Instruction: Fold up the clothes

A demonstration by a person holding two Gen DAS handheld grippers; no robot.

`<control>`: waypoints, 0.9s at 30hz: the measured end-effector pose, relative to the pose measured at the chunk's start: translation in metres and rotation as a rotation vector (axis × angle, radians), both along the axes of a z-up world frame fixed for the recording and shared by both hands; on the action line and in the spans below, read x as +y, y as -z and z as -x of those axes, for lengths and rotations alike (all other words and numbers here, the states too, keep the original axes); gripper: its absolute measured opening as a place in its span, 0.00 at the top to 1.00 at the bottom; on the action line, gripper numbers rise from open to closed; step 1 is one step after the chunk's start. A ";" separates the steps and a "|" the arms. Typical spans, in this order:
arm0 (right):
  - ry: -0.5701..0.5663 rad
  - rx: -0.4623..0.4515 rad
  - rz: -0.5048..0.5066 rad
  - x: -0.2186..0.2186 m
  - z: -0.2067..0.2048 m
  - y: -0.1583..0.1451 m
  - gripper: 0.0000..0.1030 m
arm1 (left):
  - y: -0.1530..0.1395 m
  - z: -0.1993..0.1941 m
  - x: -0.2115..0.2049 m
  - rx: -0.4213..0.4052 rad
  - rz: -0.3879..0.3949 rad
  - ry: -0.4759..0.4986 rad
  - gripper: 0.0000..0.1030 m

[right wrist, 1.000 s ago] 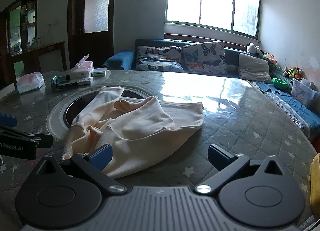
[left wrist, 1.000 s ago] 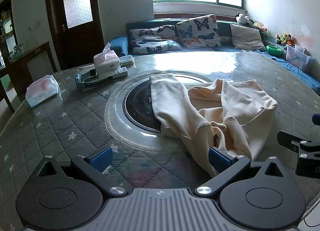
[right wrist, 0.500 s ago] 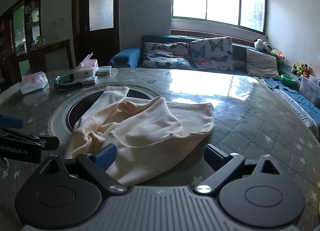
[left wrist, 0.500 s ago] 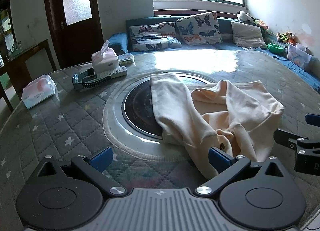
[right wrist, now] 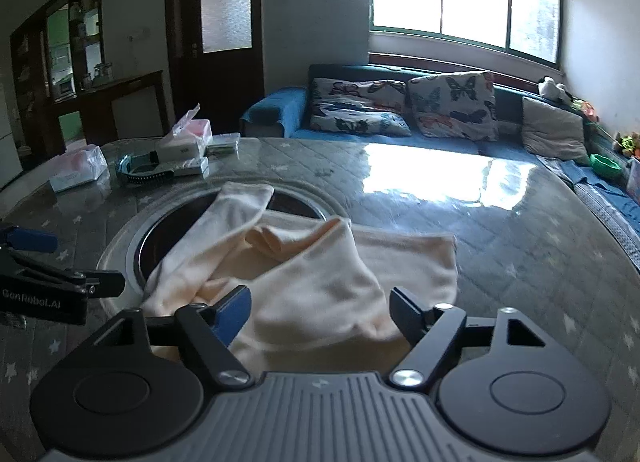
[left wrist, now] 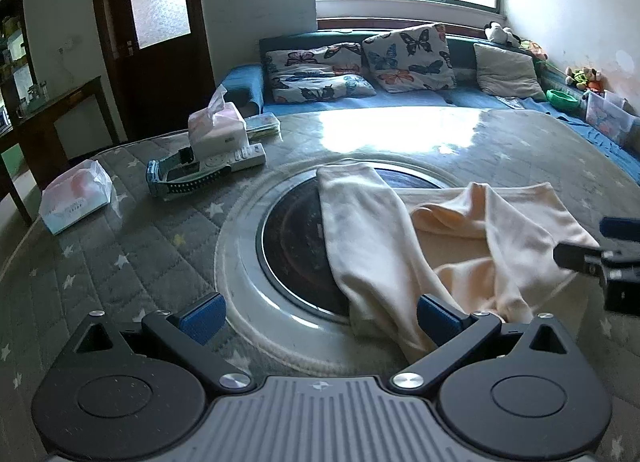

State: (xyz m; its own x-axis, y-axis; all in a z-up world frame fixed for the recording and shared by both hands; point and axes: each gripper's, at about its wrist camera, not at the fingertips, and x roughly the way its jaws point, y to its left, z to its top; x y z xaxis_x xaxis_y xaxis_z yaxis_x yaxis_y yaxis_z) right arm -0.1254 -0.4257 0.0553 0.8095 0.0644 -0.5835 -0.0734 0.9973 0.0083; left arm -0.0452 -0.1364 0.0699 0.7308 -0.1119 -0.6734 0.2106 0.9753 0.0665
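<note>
While I hover: both low over the surface [left wrist: 120,262]
Garment [right wrist: 320,286]: cream, crumpled
Left hand-held gripper [left wrist: 320,314]: spread, empty
Right hand-held gripper [right wrist: 320,308]: spread, empty

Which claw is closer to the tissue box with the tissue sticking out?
Left. The left claw sits over the table's near-left side, nearer the tissue box; the right claw hovers over the cream garment, farther right.

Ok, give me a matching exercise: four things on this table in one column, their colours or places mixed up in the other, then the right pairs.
Things:
1. garment
2. tissue box
3. watch
4. left claw

Descriptions:
A. teal strap, beside the remote
B. cream, crumpled over the round inset
C. open, nothing held
D. pink and white, tissue sticking up

Pairs: 1-B, 2-D, 3-A, 4-C
</note>
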 end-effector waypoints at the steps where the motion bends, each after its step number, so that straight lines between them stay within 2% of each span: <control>1: -0.007 0.002 0.000 -0.001 -0.007 -0.001 0.30 | 0.000 -0.003 0.000 0.001 -0.002 -0.003 0.00; 8: -0.039 0.057 0.013 -0.008 -0.068 0.009 0.37 | 0.007 -0.023 -0.002 0.020 -0.004 0.001 0.00; 12: -0.049 0.093 0.011 -0.011 -0.100 0.017 0.44 | 0.009 -0.034 -0.005 0.028 -0.002 0.012 0.00; 20: -0.034 0.158 -0.014 -0.022 -0.145 0.043 0.55 | 0.005 -0.055 -0.025 0.020 0.032 0.088 0.00; 24: -0.036 0.196 -0.073 -0.031 -0.156 0.053 0.74 | 0.008 -0.066 -0.044 0.014 0.023 0.151 0.01; 25: -0.038 0.193 -0.079 -0.033 -0.156 0.053 0.81 | 0.010 -0.071 -0.049 0.020 0.025 0.165 0.03; 27: -0.038 0.187 -0.094 -0.036 -0.153 0.053 0.90 | 0.015 -0.078 -0.055 0.038 0.022 0.181 0.08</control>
State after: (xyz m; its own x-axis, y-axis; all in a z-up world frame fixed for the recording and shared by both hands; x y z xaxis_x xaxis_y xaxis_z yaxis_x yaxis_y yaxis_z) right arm 0.0280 -0.4619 0.0027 0.6840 0.1540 -0.7131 -0.0996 0.9880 0.1178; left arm 0.0330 -0.1911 0.0549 0.6717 -0.2541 -0.6959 0.3843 0.9226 0.0341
